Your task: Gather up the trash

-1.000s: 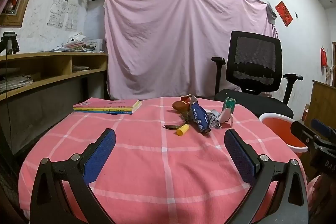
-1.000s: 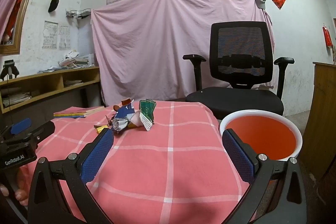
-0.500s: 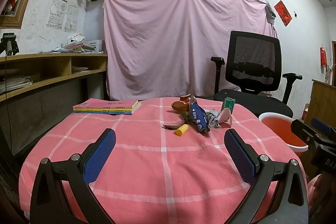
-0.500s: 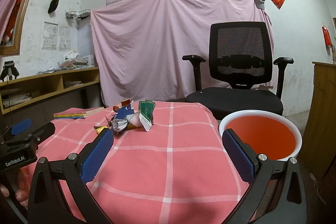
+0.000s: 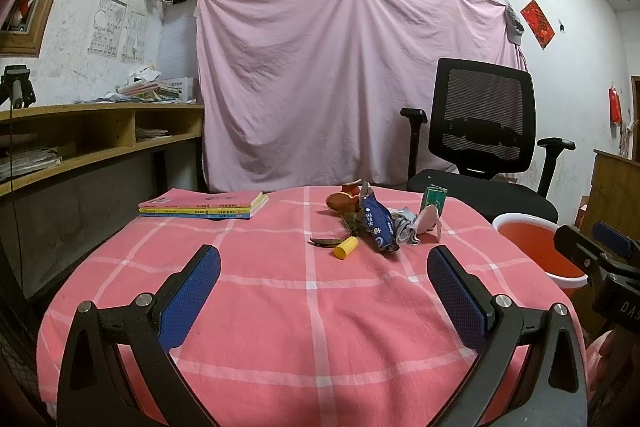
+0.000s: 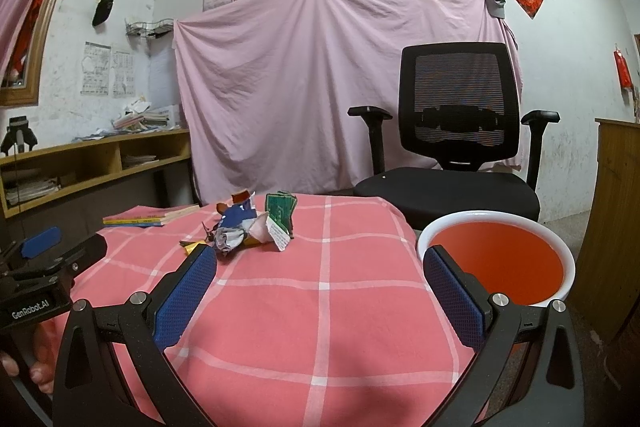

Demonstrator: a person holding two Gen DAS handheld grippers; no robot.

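Note:
A small heap of trash lies on the far half of the pink checked tablecloth (image 5: 312, 307): a blue wrapper (image 5: 378, 223), a yellow cap (image 5: 346, 249), orange peel (image 5: 340, 201), crumpled grey paper (image 5: 404, 227) and a green carton (image 5: 434, 197). The same heap (image 6: 248, 227) shows in the right wrist view. An orange bucket (image 6: 498, 259) with a white rim stands beside the table on the right. My left gripper (image 5: 322, 287) is open above the near cloth, holding nothing. My right gripper (image 6: 320, 285) is open too, short of the heap.
A stack of books (image 5: 204, 207) lies at the table's far left. A black office chair (image 5: 480, 147) stands behind the table before a pink drape. Wooden shelves (image 5: 80, 143) run along the left wall, and a wooden cabinet (image 6: 616, 219) stands at the right.
Both views have shifted only slightly. The trash, bucket and open jaws look the same.

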